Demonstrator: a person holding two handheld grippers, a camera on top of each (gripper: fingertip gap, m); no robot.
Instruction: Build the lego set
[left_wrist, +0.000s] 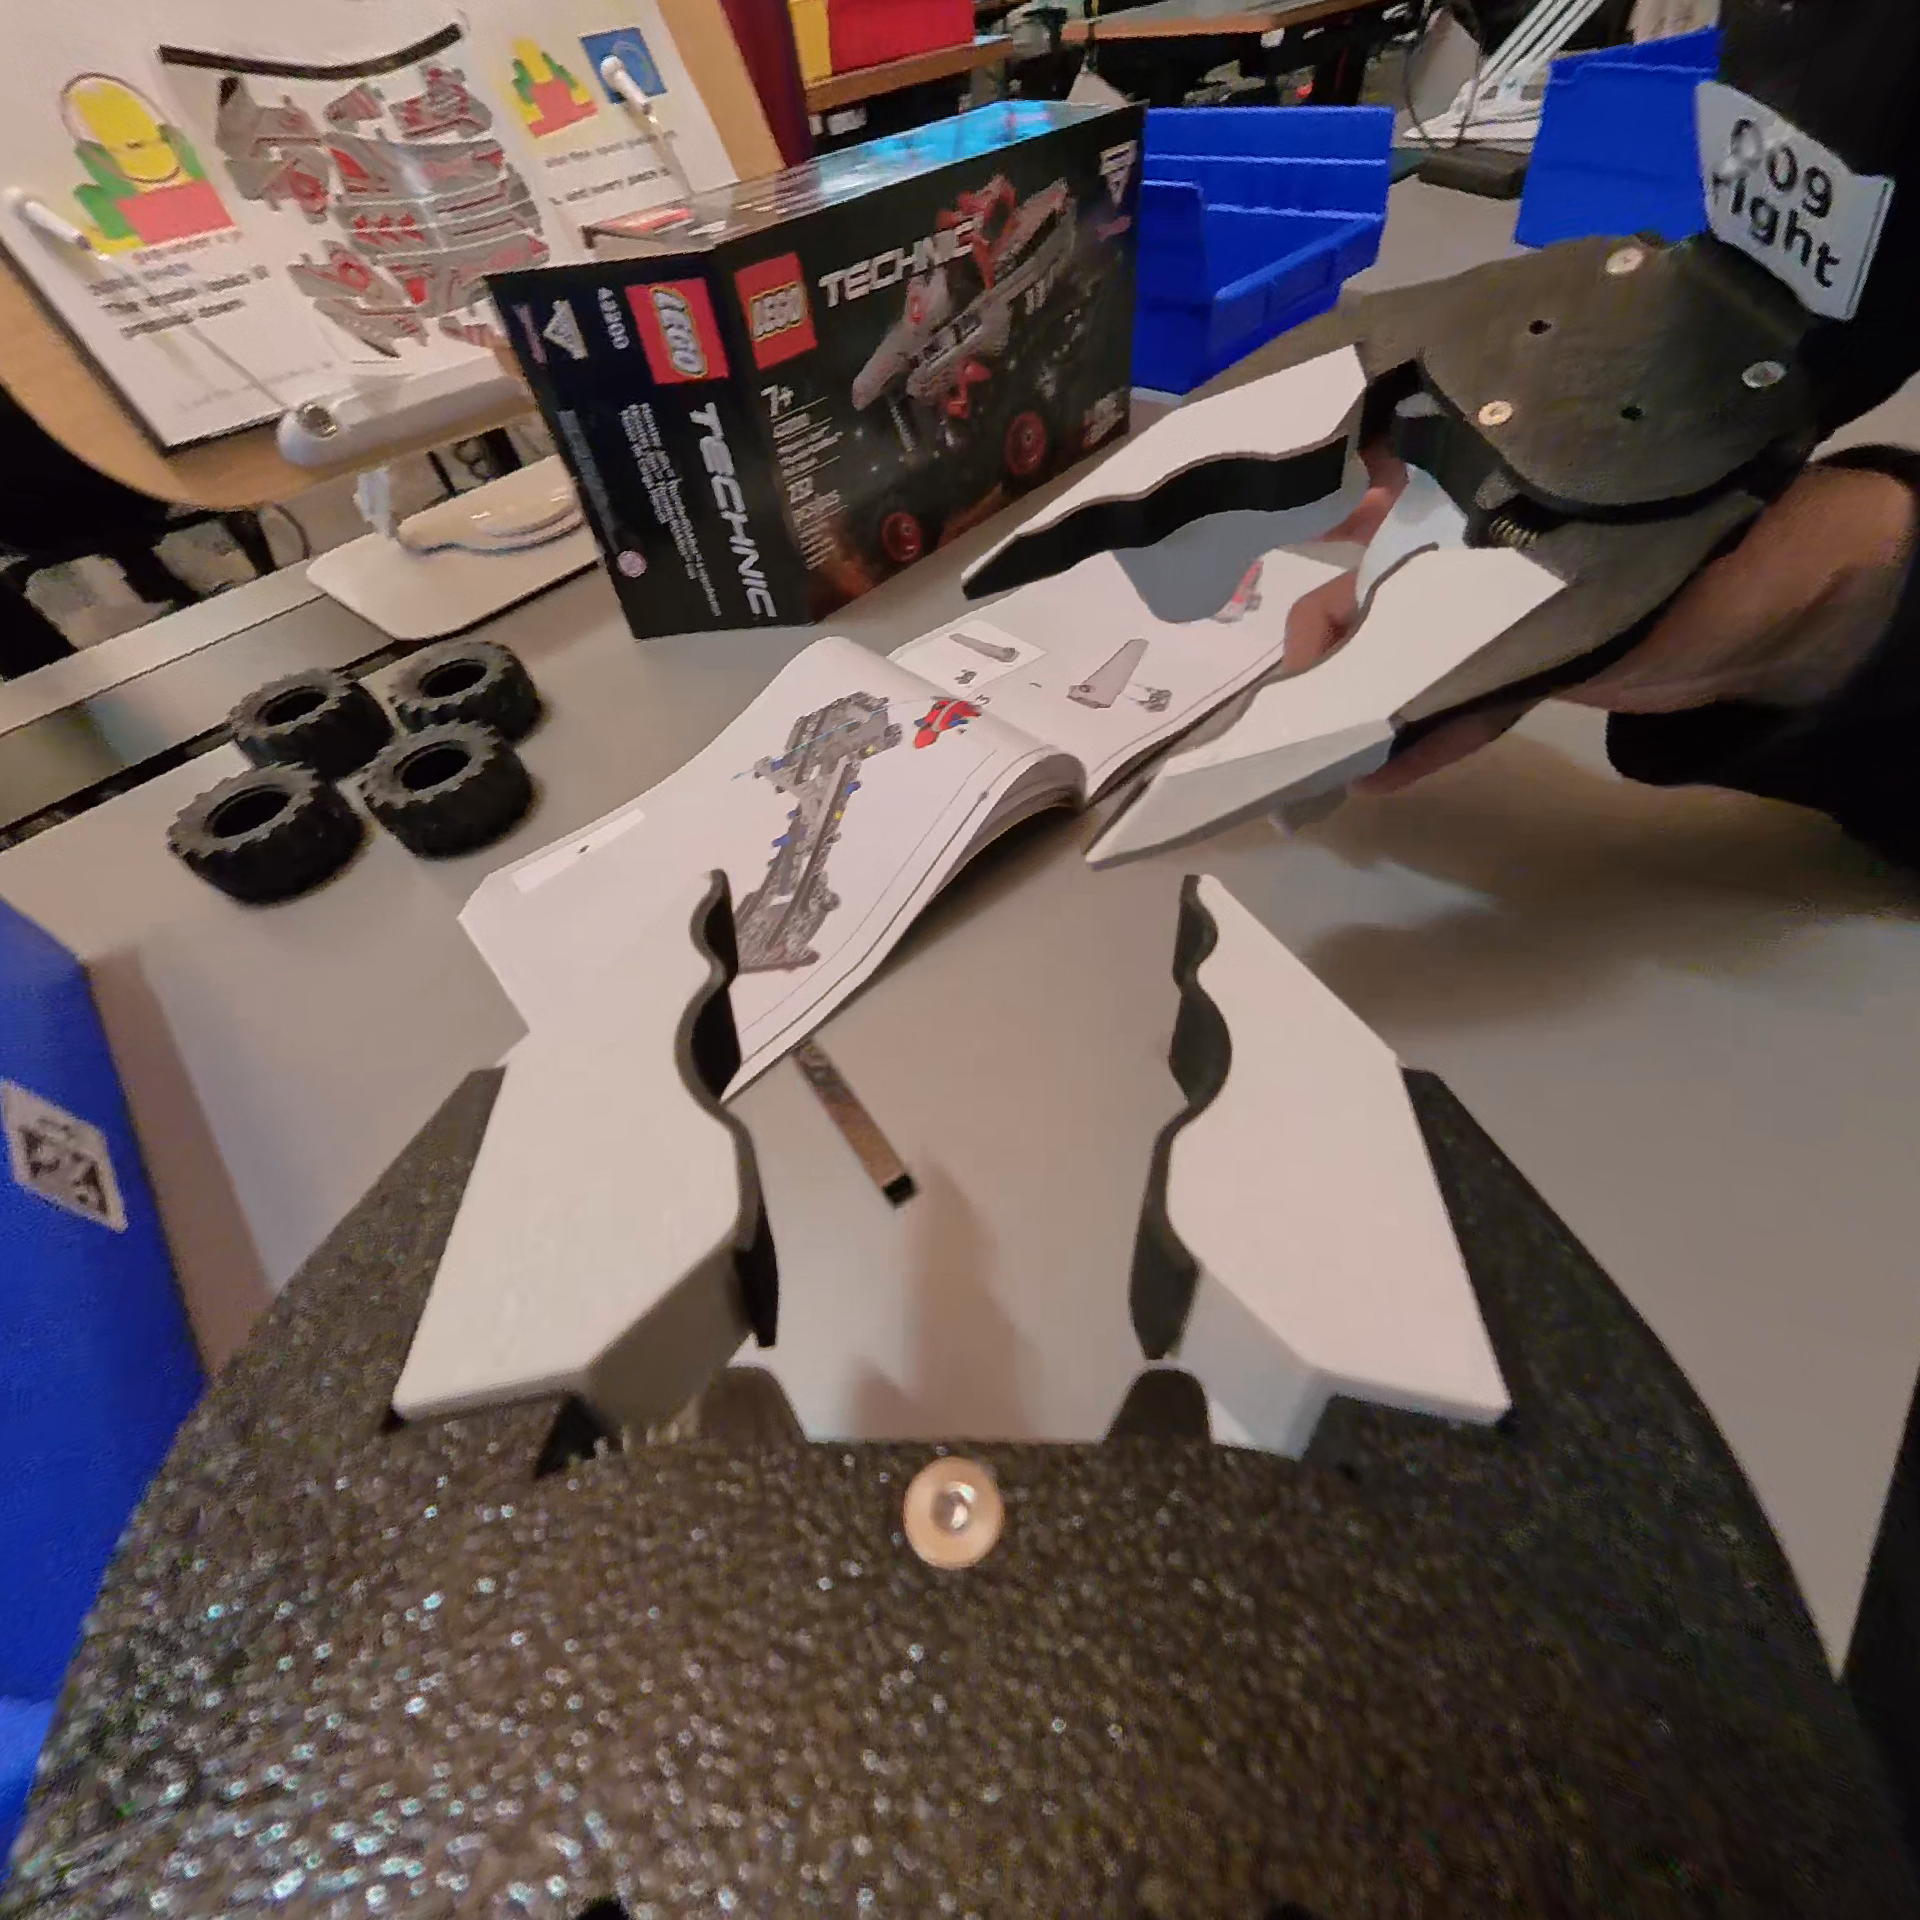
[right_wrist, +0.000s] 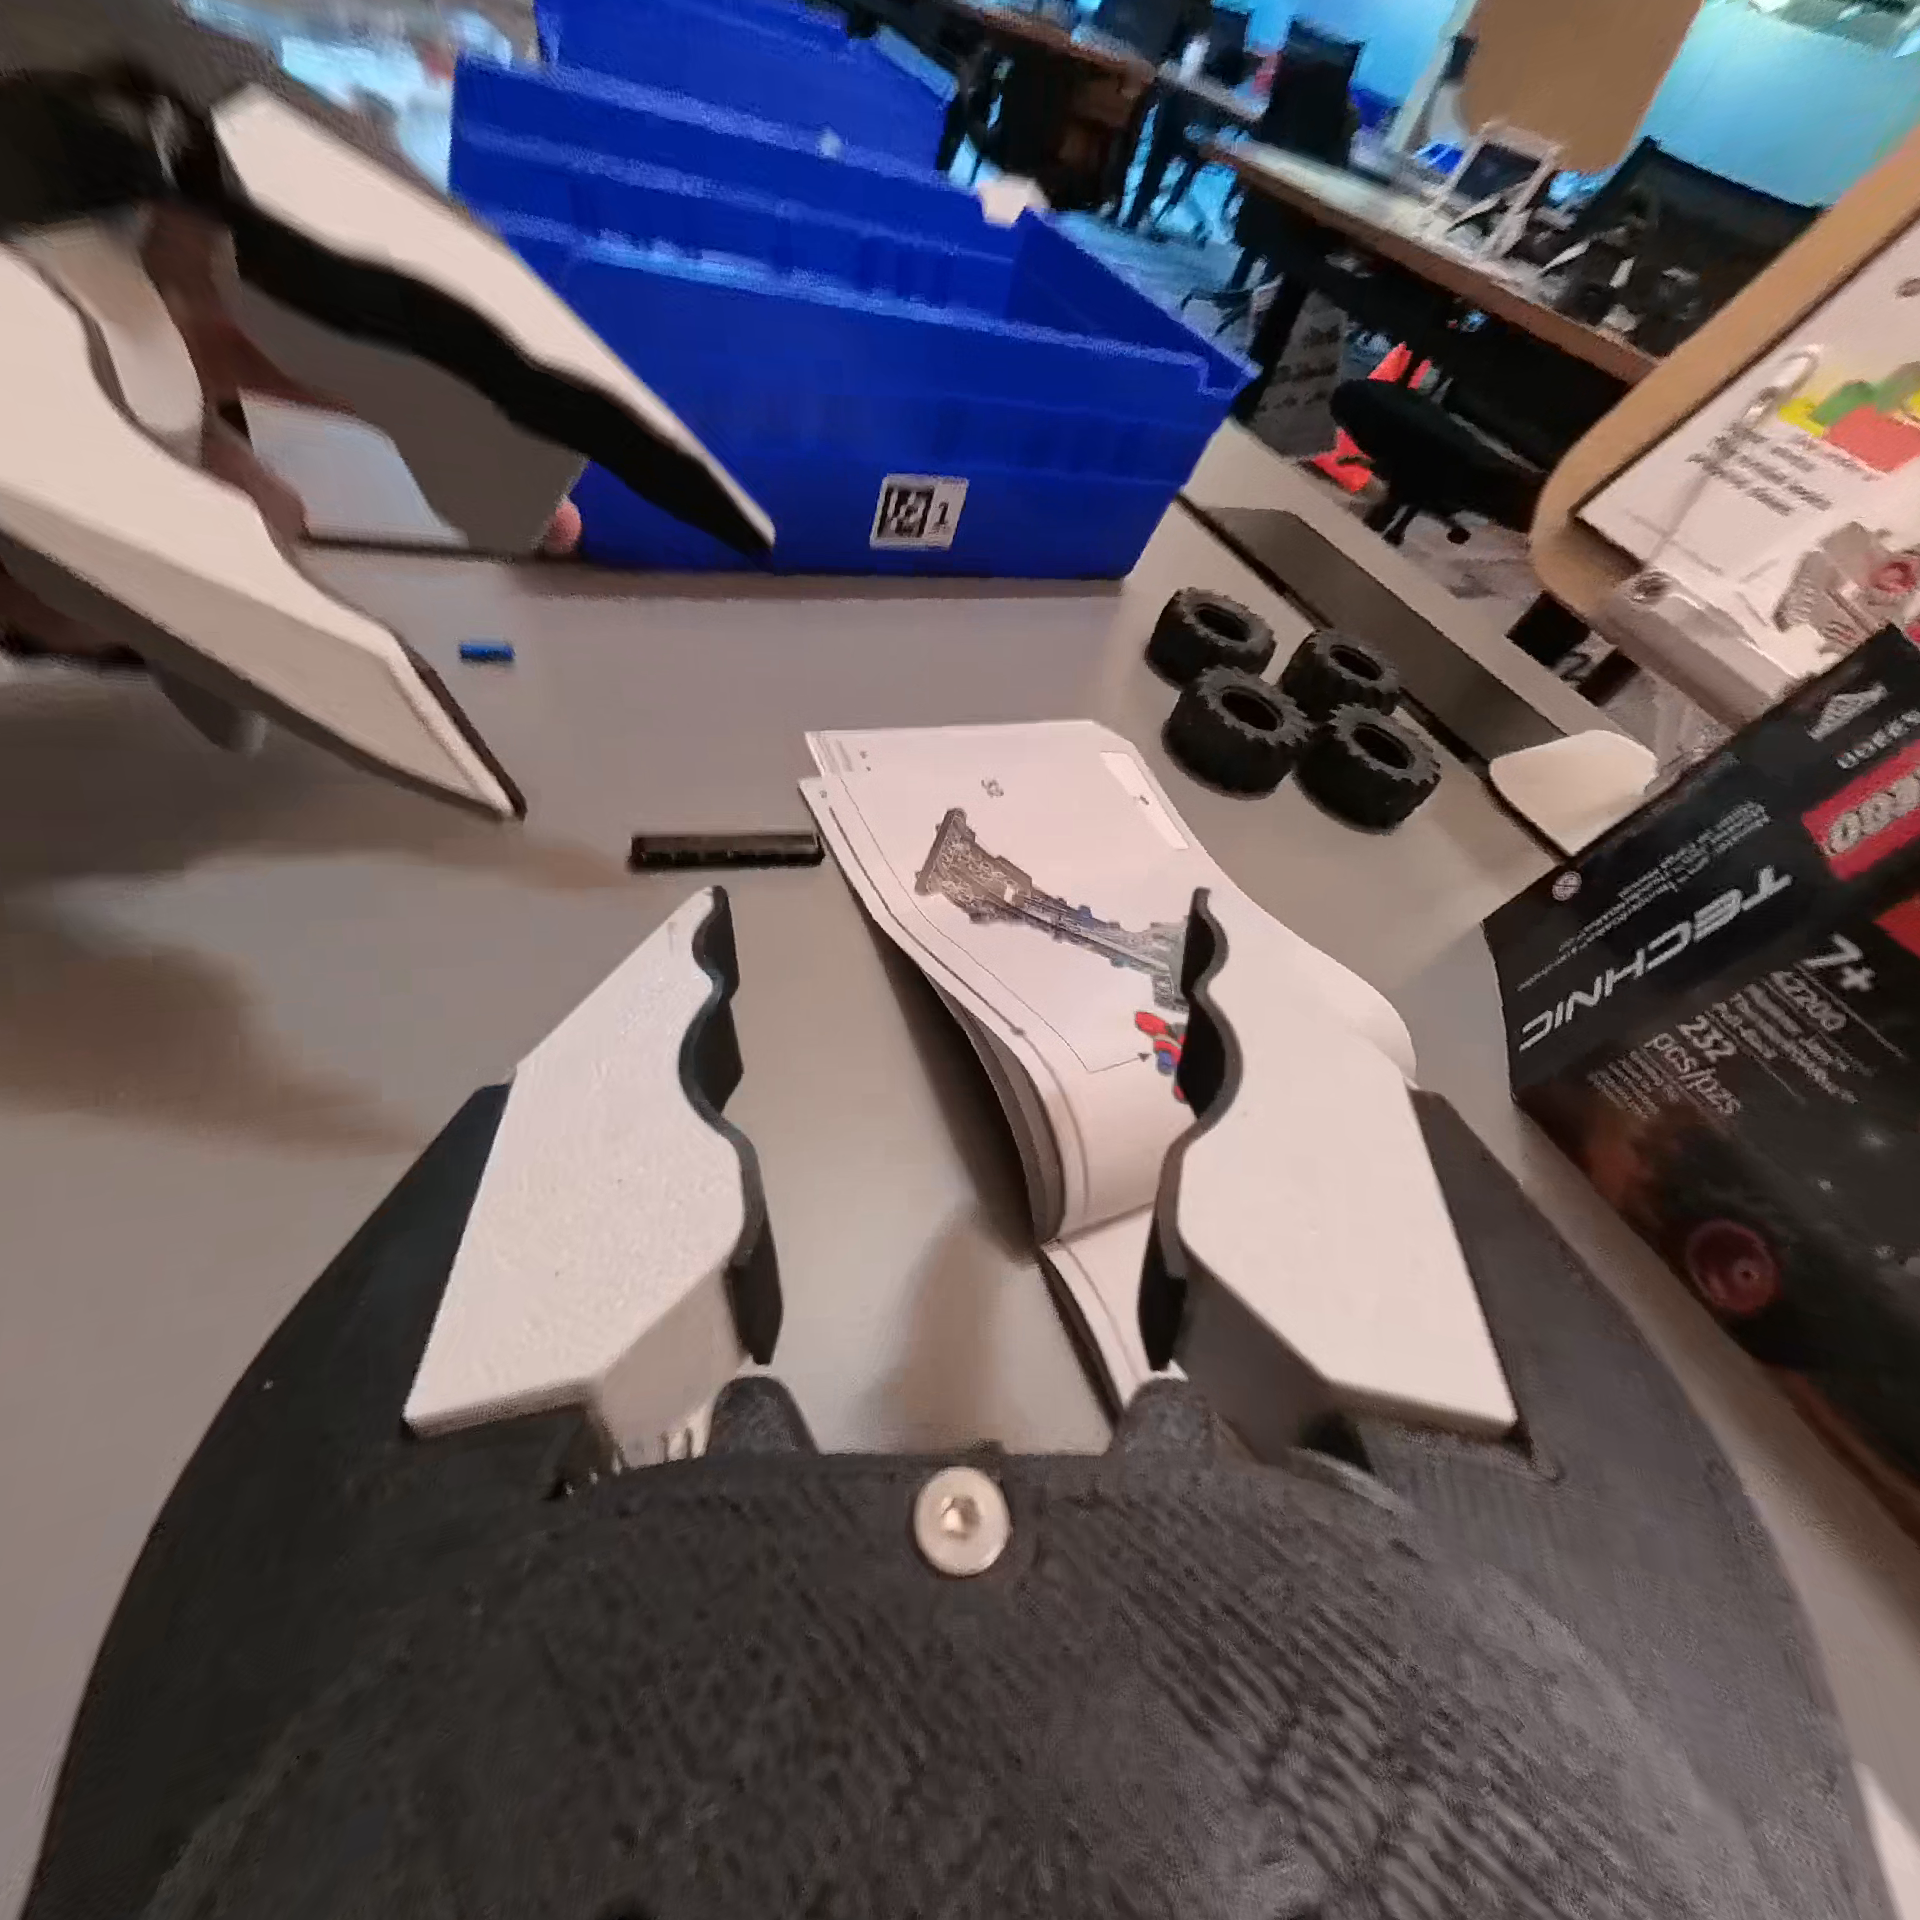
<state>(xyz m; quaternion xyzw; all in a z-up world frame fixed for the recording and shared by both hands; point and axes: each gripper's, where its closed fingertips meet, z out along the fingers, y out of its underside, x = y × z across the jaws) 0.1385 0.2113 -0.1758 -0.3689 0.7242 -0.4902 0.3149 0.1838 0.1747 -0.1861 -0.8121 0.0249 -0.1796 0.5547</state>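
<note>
The left gripper (left_wrist: 956, 914) hangs low over the grey table (left_wrist: 1558, 1039) with its two white fingers spread apart and nothing between them. Just beyond its tips lies a thin black beam (left_wrist: 852, 1127), one end tucked under the open instruction booklet (left_wrist: 831, 790). The right gripper (right_wrist: 961, 925) also stands spread and empty, its right finger over the booklet's curled pages.

Only the right wrist view shows a small blue piece (right_wrist: 486, 652) lying alone on the table, near a long blue bin (right_wrist: 831, 343) that carries one square black-and-white tag. There the beam lies flat, just beside the booklet's edge. Only the left wrist view shows the hand (left_wrist: 1662, 623) gripping the right gripper, which bears a white label, and a big poster board (left_wrist: 312, 208) with brick drawings propped at the back.

Four black tyres (left_wrist: 353, 769) sit bunched together, touching, left of the booklet. Behind the booklet stands one black set box (left_wrist: 831, 416), upright, printed with a toy-brick brand logo and a picture of a grey and red truck. Farther off in the left view are at least two more blue bins (left_wrist: 1257, 239).
</note>
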